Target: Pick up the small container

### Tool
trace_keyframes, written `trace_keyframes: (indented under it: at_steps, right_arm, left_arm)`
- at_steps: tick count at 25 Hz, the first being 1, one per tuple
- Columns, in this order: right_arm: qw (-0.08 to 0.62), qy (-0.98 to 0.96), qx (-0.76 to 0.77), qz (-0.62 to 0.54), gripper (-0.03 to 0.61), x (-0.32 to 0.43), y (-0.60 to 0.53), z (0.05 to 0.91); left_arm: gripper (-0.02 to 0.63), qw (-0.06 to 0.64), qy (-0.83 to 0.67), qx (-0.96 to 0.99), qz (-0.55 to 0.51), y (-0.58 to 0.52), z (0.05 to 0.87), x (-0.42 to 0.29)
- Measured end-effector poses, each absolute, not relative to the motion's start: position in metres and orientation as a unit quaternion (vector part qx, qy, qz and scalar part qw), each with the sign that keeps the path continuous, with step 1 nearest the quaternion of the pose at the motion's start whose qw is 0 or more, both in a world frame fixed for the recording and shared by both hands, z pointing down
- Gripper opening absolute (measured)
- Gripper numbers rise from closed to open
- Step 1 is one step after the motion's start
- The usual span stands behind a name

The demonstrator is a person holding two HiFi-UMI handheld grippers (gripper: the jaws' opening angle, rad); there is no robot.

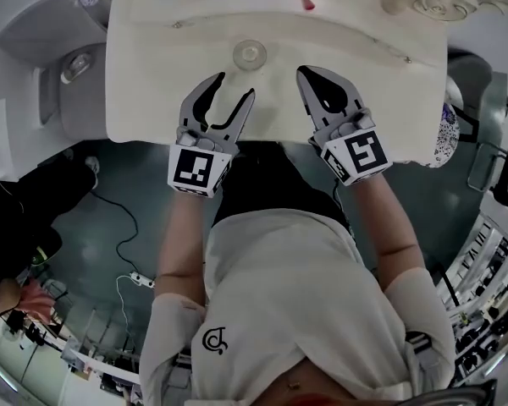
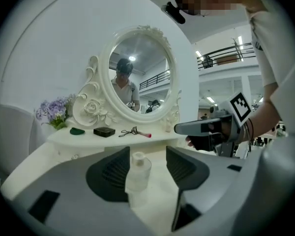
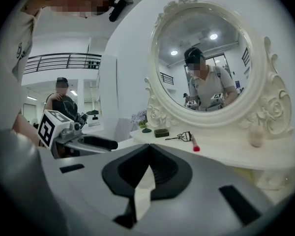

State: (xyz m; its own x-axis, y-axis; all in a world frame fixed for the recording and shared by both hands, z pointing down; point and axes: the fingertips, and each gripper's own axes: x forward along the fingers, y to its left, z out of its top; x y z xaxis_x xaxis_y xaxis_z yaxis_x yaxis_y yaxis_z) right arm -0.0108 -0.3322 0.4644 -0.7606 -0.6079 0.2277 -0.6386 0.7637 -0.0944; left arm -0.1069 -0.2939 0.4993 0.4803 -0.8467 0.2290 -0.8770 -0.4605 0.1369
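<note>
logo-printed shirt (image 1: 296, 269), left gripper (image 1: 235, 85) jaws apart before small container (image 1: 248, 54), right gripper (image 1: 306, 74) jaws together

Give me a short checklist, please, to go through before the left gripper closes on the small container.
1. Jaws of the left gripper open: ok.
2. The container upright on the table: ok.
3. Container in line with the gap: ok, seen in the left gripper view.
4. Container between the jaws: not ok; the head view shows it just ahead of them.
5. The right gripper out of the way: ok, shut, off to the side of the container.
6. Container full or empty: cannot tell.
</note>
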Motion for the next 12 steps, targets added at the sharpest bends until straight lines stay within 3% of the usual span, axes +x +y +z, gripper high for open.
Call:
trace_keyframes:
  at_steps: [8,12]
  right_arm:
    - [0.095,-0.934,0.329,0.106,0.007,-0.016,-0.356,0.501]
    - [0.103,-0.928,0.340,0.114,0.006,-0.012,-0.364,0.517]
  left_arm:
    - [0.431,0.145,-0.502,0.846,0.105,-0.326,0.555,-0.096]
    - [0.459,0.139,-0.495,0.849,0.123,-0.346,0.571,-0.091]
